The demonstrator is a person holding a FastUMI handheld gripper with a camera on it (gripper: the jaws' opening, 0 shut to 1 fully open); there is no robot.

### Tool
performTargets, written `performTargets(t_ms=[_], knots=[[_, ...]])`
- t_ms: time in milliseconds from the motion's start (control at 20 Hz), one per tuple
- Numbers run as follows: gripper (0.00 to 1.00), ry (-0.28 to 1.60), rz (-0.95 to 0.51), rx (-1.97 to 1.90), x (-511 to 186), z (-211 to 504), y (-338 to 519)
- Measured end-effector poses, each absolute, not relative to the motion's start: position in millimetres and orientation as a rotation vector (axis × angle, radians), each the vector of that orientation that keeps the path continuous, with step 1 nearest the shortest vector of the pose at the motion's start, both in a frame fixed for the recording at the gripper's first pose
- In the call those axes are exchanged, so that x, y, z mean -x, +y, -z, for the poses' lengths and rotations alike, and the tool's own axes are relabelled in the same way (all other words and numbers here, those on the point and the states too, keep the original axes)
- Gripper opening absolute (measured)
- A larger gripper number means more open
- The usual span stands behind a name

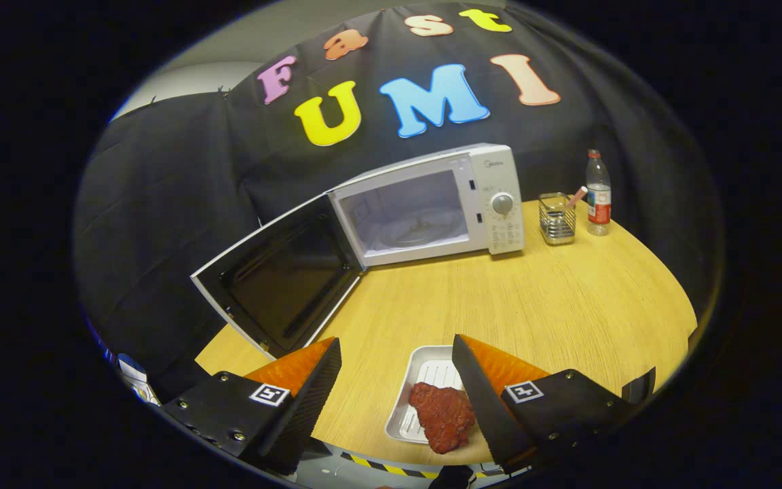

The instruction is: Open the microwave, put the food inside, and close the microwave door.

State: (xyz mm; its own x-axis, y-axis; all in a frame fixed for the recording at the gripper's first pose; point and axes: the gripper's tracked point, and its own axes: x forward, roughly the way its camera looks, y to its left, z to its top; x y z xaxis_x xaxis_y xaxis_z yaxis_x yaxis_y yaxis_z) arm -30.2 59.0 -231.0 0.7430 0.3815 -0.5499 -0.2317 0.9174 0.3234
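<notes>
Wire holder (557, 219) beside bottle (597, 193) (upright) on table (567, 305)

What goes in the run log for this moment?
door: open | microwave: no food inside | meat: on tray, between fingers | gripper: open, above tray

Dim, warm light falls from above on the desk (533, 299), and the microwave (432, 204) cavity glows pale. Fisheye bending curves the desk's edge (strongest near the rim). The claw (396, 380), fingers apart, looks slightly soft.
</notes>
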Motion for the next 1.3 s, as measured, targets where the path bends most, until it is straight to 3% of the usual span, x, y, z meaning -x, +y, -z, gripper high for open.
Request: performTargets(t_ms=[400, 450, 500, 700, 800, 900, 950, 1000, 1300], knots=[[0.99, 0.875, -0.261, -0.467, 53, 297, 32], [0.92, 0.898, -0.257, -0.493, 56, 302, 30], [0.76, 0.926, -0.261, -0.528, 60, 307, 32], [0.76, 1.000, -0.262, -0.620, 71, 320, 39], [0.33, 1.003, -0.233, -0.626, 67, 322, 32], [0.33, 0.992, -0.231, -0.618, 73, 313, 24], [0.24, 0.992, -0.235, -0.610, 69, 319, 30], [0.22, 0.991, -0.252, -0.609, 71, 313, 30], [0.22, 0.980, -0.307, -0.582, 65, 288, 40]])
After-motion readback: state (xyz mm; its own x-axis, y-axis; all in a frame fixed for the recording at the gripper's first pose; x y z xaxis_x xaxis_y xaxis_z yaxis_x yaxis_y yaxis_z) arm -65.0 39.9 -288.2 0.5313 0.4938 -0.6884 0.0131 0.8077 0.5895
